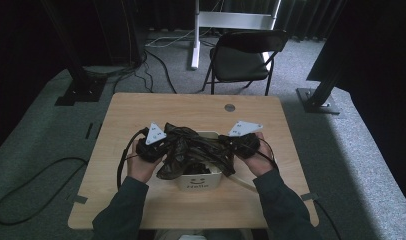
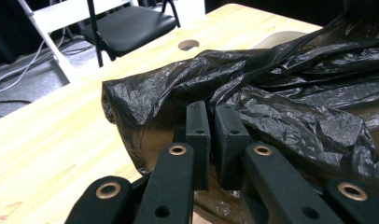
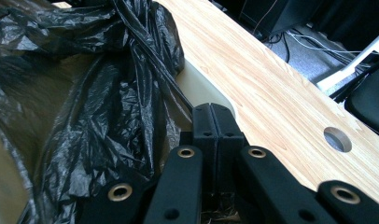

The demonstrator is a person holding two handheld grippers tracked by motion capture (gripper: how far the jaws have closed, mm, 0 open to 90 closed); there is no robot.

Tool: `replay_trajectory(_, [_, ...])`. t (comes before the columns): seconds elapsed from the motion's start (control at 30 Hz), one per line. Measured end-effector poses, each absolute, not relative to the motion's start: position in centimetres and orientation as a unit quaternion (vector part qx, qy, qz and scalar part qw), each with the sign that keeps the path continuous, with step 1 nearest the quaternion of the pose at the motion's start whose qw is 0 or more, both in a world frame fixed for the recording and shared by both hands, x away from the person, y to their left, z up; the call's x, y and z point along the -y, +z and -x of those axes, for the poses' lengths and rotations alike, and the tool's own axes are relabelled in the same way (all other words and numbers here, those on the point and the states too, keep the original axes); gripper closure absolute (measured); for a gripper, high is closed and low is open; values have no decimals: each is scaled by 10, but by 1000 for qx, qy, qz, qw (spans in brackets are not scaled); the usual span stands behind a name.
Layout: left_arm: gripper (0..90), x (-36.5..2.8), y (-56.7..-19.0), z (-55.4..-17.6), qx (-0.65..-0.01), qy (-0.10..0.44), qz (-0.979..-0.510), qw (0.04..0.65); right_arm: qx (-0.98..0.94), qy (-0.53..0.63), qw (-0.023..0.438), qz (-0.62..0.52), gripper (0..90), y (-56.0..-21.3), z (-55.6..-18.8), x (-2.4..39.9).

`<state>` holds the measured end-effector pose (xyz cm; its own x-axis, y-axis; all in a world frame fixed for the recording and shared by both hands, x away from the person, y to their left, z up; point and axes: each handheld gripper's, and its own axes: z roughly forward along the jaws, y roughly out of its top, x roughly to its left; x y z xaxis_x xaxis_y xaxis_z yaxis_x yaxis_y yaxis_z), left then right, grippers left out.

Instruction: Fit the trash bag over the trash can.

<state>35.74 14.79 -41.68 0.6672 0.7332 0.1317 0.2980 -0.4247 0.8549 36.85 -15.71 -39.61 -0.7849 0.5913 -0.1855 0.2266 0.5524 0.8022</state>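
Note:
A black plastic bag (image 1: 183, 147) is draped over a white bin (image 1: 198, 182) marked "Hello" at the table's middle front. My left gripper (image 1: 158, 150) is at the bag's left side. In the left gripper view its jaws (image 2: 212, 107) stand almost together, with a slim gap, pinching a fold of the crinkled bag (image 2: 271, 84); the bin's rim (image 2: 281, 37) peeks out behind. My right gripper (image 1: 231, 145) is at the bag's right side. Its jaws (image 3: 211, 107) are pressed tight on a taut strand of the bag (image 3: 85, 93), just over the bin's rim (image 3: 201, 86).
The wooden table (image 1: 141, 110) has a round cable hole (image 1: 230, 107) near its far edge. A black folding chair (image 1: 241, 55) stands behind it, with cables on the carpet and dark stands on either side. Bare tabletop lies on both sides of the bin.

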Motion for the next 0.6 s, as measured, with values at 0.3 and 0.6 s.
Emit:
replay_trajectory(0.3, [706,-151,-419,-359,-319,257,-810,419,-847,408,227,-253,900,-398,-379,157])
replay_trajectory(0.6, [823,-149,-423,-368,-330,262,-806,416,-849,395,238,-258,900,-398,-392,149])
